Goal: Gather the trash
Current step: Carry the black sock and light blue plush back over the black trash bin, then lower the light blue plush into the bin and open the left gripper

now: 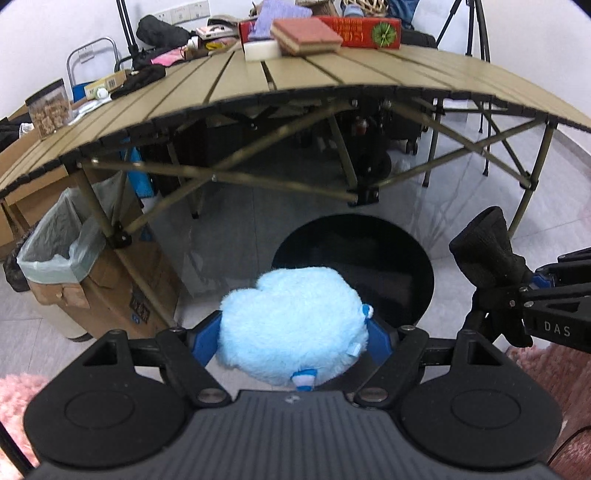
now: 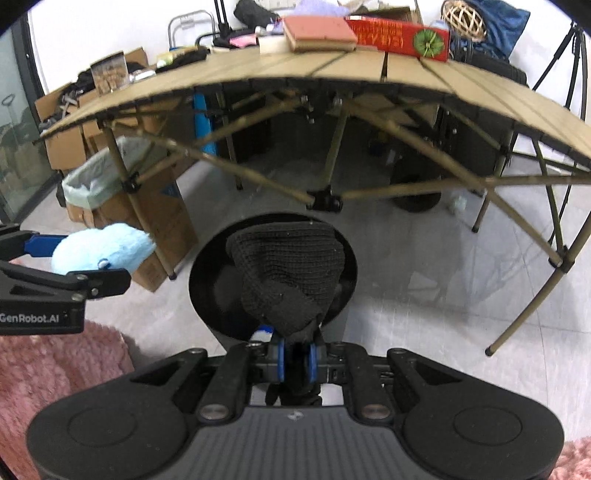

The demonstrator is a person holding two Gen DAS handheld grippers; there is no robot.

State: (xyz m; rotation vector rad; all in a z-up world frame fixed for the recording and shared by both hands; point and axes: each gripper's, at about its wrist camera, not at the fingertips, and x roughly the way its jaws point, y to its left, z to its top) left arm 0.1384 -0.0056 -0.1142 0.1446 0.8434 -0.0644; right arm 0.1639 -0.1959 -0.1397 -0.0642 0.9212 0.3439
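Grippers carry plush toy and knit glove above black bin

Left gripper (image 1: 291,341) has its blue pads pressed on a light blue plush toy (image 1: 291,328). Right gripper (image 2: 297,360) is pinched tight on a black knit glove (image 2: 286,273). Both items hang over the round black bin (image 1: 388,266), before the slatted folding table (image 1: 332,79).

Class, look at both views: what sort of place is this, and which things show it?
Probably an indoor workroom or storage room: a folding table piled with clutter, cardboard boxes stacked by the wall, and tripods behind.
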